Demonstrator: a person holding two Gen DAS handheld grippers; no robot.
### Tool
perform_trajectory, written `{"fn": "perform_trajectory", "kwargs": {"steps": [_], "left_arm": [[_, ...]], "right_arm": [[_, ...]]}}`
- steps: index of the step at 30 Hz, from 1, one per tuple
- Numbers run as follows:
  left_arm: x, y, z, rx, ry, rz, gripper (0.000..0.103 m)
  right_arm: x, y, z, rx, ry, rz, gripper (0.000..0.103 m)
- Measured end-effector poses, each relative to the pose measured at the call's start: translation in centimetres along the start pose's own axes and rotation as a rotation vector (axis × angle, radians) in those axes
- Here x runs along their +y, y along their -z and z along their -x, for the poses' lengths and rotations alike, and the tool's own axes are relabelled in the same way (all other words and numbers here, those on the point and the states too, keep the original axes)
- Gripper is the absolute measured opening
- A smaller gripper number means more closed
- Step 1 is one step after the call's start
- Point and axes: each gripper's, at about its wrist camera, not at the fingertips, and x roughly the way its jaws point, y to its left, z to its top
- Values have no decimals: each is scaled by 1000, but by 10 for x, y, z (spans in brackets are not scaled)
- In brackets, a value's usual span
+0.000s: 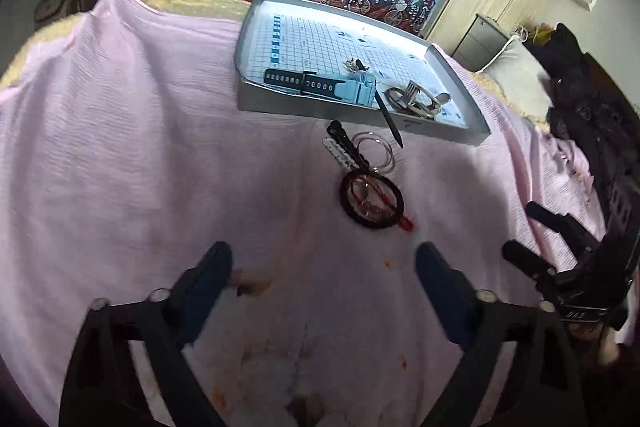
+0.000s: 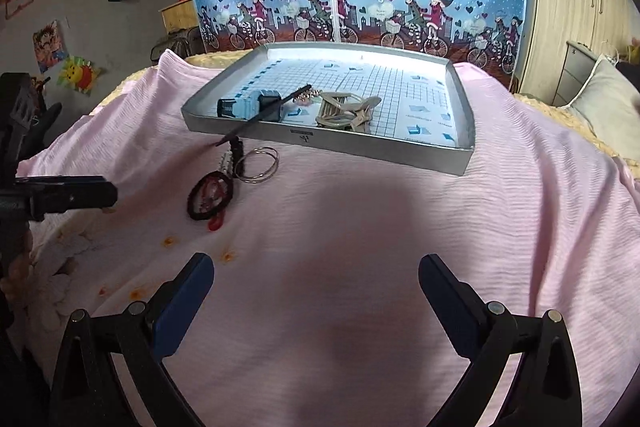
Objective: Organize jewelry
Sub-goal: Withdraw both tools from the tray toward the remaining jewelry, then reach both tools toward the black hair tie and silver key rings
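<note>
The scene is a bed under a pink sheet (image 2: 400, 227), with a shallow grey tray (image 2: 360, 147) lying on it towards the far side; the tray seems to be the place where the jewelry is gathered.

Going from left to right in the right wrist view: the left gripper (image 1: 324, 267) hovers low over the sheet, its fingers spread wide and holding nothing; just ahead of it a small heap is not yet put away, all of it on the sheet in front of the tray's near wall; there lies a black hair tie (image 2: 210, 197) with something red and a small reddish pendant-like piece inside its ring, too small to name; touching it are a white beaded clip beside a black clip (image 2: 232, 157), and a pair of thin clear bangles (image 2: 260, 163).

Inside the tray a grey-blue watch with a dark strap (image 2: 248, 107) lies at the near left; a thin black stick (image 2: 264, 117), perhaps a hairpin, leans across the near wall with its tip out over the sheet; further right sit a small sparkly trinket (image 2: 308, 99) and a beige hair claw tangled with rings (image 2: 346, 113).

The right gripper (image 2: 316, 291) is over bare sheet, well apart from the heap, fingers wide apart and empty.

By my judgement the job is about half done: four or so pieces are in; the heap remains, and the stick wants pushing fully inside.
</note>
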Motion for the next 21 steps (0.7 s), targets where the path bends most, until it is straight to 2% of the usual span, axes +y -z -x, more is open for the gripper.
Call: {"fn": "perform_trajectory", "kwargs": {"steps": [1,3,4,6,8,12,13,16,21], "left_arm": [[1,-5,-4,2,11,-3,67],[2,-8,-8,-1,36,-13,60],[1,-10,-11,0,59,-20,59],[-3,-11,-15,11,96,-37,48],[-10,-11,-19,24,122,-71,43],[-16,-11,-31,63,113,-110,37],[-13,-12,-37,83,105,-98,36],[0,-14,-49,115,115,-27,35],[23,-21,-57,114,188,115,35]], "right_arm": [[-1,-1,-5,6,0,5,91],[-2,-2,-15,17,-3,15,81],[-3,-2,-18,21,-6,16,80],[-3,-3,-26,32,-21,17,77],[-1,-3,-32,51,-41,25,68],[5,-3,-37,62,-76,50,57],[6,-3,-38,64,-82,52,52],[11,-4,-36,57,-111,55,46],[22,-3,-39,49,-159,56,43]]}}
